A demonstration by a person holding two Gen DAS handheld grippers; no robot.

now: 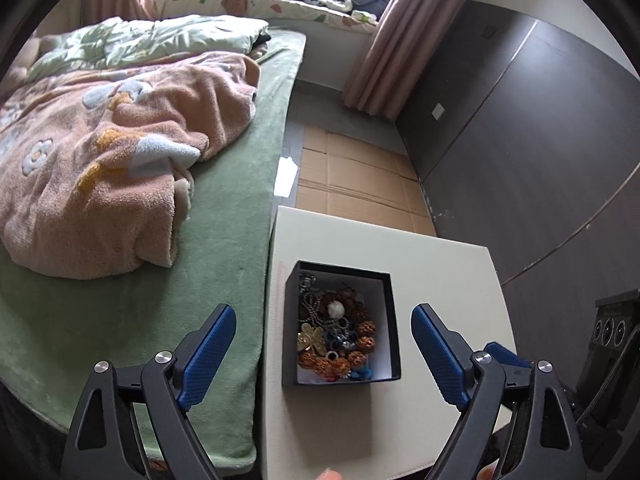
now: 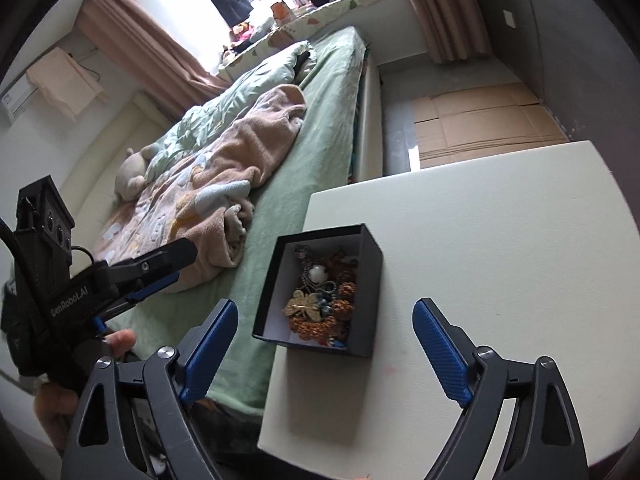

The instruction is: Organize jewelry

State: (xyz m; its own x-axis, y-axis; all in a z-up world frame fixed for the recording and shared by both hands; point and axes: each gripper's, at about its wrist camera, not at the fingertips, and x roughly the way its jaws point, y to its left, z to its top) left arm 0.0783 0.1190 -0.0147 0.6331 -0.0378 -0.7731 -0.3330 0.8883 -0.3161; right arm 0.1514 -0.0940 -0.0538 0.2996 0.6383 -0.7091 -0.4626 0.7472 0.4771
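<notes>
Two grippers, both gaping wide, both gripping nothing. Left gripper [image 1: 324,328] hanging over the black box [image 1: 394,320], blue pads [image 1: 208,356] standing far apart to either side of it and clear of its walls. Right gripper [image 2: 326,332] hovering above the near corner of that same box [image 2: 368,280], pads [image 2: 440,356] spread just as wide, touching neither box nor table. Seen again from the right wrist view, the left gripper [image 2: 176,270] reaching in from the left, carried by a hand [image 2: 120,340] with one fingertip showing under the black body.

One box, open-topped, white inside, sitting on the white table [image 1: 440,272] near the edge beside the bed. Lying heaped inside: the jewelry [image 1: 336,336], tangled together and too knotted for a full count. Picking out one gold flower-shaped piece [image 1: 310,338], one white bead [image 1: 336,309], a ring of knobbly orange-brown beads, some grey chain and a bit of blue at the near end.

Spreading out beyond: one bed [image 1: 224,216] under a green sheet, touching the table's left side, carrying one pink fleece blanket [image 1: 120,152] and one pale green quilt [image 1: 152,38]. Covering the floor past the table, flattened cardboard [image 1: 356,176]. Hanging by the window, two pink curtains [image 1: 384,40].
</notes>
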